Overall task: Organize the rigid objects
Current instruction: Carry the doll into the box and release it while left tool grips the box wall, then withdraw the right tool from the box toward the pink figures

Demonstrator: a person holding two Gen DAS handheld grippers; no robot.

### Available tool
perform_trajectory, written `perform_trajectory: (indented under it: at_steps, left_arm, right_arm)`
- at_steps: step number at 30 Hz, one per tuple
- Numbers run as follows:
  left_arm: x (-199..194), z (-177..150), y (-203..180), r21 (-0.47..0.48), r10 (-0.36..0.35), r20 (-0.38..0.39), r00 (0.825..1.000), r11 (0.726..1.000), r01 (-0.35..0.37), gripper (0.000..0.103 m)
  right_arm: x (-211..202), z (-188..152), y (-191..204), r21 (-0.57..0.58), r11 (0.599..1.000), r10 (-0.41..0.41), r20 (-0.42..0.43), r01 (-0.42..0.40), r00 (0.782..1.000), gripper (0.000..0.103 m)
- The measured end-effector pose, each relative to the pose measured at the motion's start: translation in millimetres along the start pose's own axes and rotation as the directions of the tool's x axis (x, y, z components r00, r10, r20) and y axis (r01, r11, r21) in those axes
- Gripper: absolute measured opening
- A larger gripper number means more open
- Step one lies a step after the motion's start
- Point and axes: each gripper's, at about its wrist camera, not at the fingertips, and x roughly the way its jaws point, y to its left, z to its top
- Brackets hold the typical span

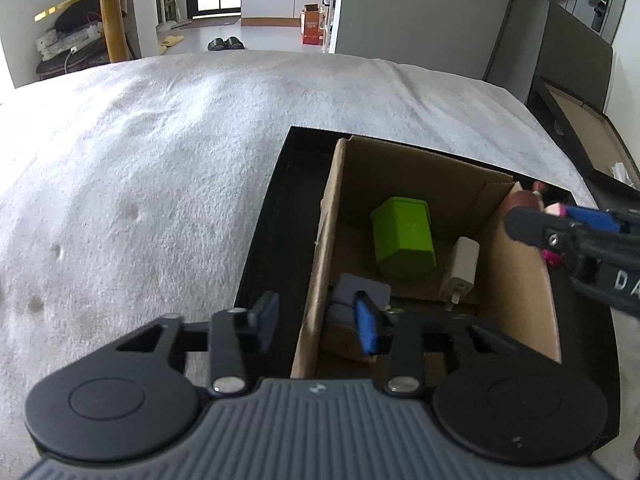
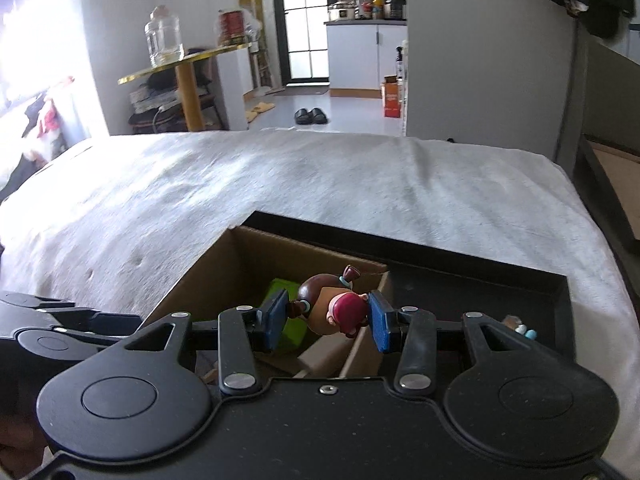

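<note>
A black box (image 1: 276, 208) lies on the white bed cover, with a cardboard divider (image 1: 326, 248) inside it. In the cardboard compartment lie a green box (image 1: 402, 238), a white charger plug (image 1: 460, 272) and a grey-blue block (image 1: 360, 292). My left gripper (image 1: 316, 326) is open and empty, its jaws straddling the cardboard's left wall. My right gripper (image 2: 328, 320) is shut on a toy figure (image 2: 332, 308) with a brown head and a red part, held over the cardboard's right wall (image 2: 366, 344). The right gripper also shows in the left wrist view (image 1: 560, 220).
The black box (image 2: 480, 272) has a dark compartment at the right with a small figure (image 2: 520, 328) in it. A second dark box (image 1: 580, 132) stands past the bed's right edge. The white bed cover (image 1: 140, 180) stretches left and ahead.
</note>
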Motion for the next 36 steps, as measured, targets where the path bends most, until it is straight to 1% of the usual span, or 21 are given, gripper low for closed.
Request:
perform_trajectory:
  at_steps: [4, 7, 10, 17, 21, 23, 27, 31, 36]
  left_arm:
    - [1, -3, 6, -0.015, -0.027, -0.005, 1.000, 1.000, 0.027, 0.023]
    - [0, -6, 9, -0.012, -0.029, 0.005, 1.000, 0.999, 0.029, 0.017]
    - [0, -8, 11, -0.014, -0.050, 0.006, 0.999, 0.999, 0.050, 0.013]
    - [3, -10, 11, -0.009, -0.063, 0.001, 0.998, 0.998, 0.063, 0.012]
    - [4, -10, 11, -0.005, -0.056, -0.001, 0.998, 0.998, 0.056, 0.012]
    - [3, -10, 11, -0.007, -0.056, 0.002, 0.998, 0.998, 0.056, 0.012]
    - [2, -10, 10, -0.003, -0.052, 0.007, 0.999, 0.999, 0.052, 0.012]
    - [0, -10, 7, 0.002, -0.048, 0.006, 0.999, 0.999, 0.048, 0.012]
    - [0, -9, 4, 0.003, -0.025, -0.001, 1.000, 1.000, 0.025, 0.012]
  right_arm:
    - [8, -4, 12, -0.012, 1.000, 0.014, -0.031, -0.014, 0.999, 0.043]
    - [15, -8, 20, -0.021, 1.000, 0.018, -0.058, -0.019, 0.998, 0.043]
    - [20, -12, 28, -0.036, 0.999, 0.018, -0.083, -0.021, 0.996, 0.043]
    - [27, -25, 38, -0.048, 0.999, 0.014, -0.123, -0.020, 0.992, 0.043]
    - [33, -28, 40, -0.048, 0.999, 0.005, -0.142, -0.012, 0.990, 0.043]
    - [35, -28, 40, -0.039, 0.999, 0.005, -0.144, -0.011, 0.989, 0.043]
    - [38, -29, 43, -0.057, 0.998, -0.006, -0.147, -0.003, 0.989, 0.043]
    - [35, -29, 43, -0.061, 0.998, -0.019, -0.132, 0.011, 0.991, 0.044]
    - [23, -26, 36, -0.052, 0.998, -0.025, -0.095, 0.020, 0.995, 0.044]
